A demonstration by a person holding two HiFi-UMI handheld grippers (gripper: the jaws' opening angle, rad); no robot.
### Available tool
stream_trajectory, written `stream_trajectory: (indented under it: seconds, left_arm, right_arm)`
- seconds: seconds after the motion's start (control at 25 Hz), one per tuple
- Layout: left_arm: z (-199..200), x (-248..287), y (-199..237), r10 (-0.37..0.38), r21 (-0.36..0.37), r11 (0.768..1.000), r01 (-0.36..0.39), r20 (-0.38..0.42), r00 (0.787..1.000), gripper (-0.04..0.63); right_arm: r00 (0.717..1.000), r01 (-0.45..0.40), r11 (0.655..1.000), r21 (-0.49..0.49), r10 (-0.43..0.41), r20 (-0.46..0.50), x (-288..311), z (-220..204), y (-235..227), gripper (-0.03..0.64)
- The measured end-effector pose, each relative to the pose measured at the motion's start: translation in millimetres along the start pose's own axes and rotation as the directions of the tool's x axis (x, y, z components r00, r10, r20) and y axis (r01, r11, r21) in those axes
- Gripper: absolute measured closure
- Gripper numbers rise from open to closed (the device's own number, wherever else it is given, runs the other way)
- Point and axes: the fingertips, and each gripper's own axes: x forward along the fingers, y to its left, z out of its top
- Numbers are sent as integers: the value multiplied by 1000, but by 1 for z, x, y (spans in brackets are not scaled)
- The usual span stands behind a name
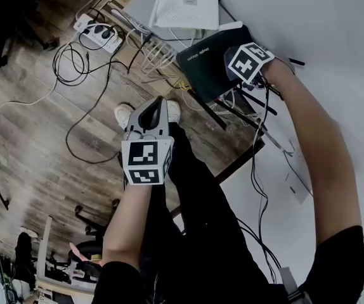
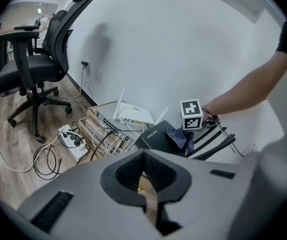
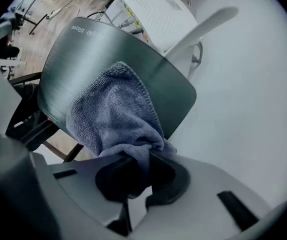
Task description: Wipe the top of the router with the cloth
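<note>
router (image 1: 208, 59) is the black flat box down at the foot of the white wall, just beside a white router (image 1: 187, 8), with cables running off toward a power strip (image 1: 96, 31) on the wood floor. in the head view my right gripper (image 1: 244, 65) is down on the end of it nearest the wall, arm stretched out. my left gripper (image 1: 152, 109) hangs well apart from it, over the floor.

left gripper view: those jaws are pressed together with nothing between them, so that one's idle. past them i can see the black box from the side, with the cloth (image 2: 182, 137) bunched on it and black antennas (image 2: 211, 139) sticking out beside it. there's an office chair (image 2: 31, 64) way off.

right gripper view: jaws are clamped on a bunch of the bluish-grey cloth, and the rest fans out flat on the top. i'd say the wipe is under way with only part of the top covered. to do it well i'd go light on the pressure and drag in long strokes toward the printed edge so the loose part lies spread. i'd also steer off the antennas and cables. the box looks light, so it could slide, and the free gripper could steady it. the top itself is dark with a brushed sheen, rounded corners and small pale print near the far edge. can't make out any dust from here tbh.
</note>
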Motion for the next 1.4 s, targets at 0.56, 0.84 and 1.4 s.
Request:
stream_trajectory:
  seconds: [0.56, 0.84, 1.4]
  left_arm:
    - [-5, 10, 4, -33, -31, 999, 33, -28, 999, 598]
    - [4, 8, 10, -33, -24, 999, 33, -15, 999, 598]
    - [-9, 4, 23, -31, -51, 998, 30, -17, 999, 598]
  right_arm:
    - [854, 448, 894, 0, -427, 298, -38, 68, -56, 601]
    - [889, 277, 961, 4, -258, 379, -40, 72, -40, 603]
    - [776, 1, 999, 38, -24, 630, -90, 123, 28, 603]
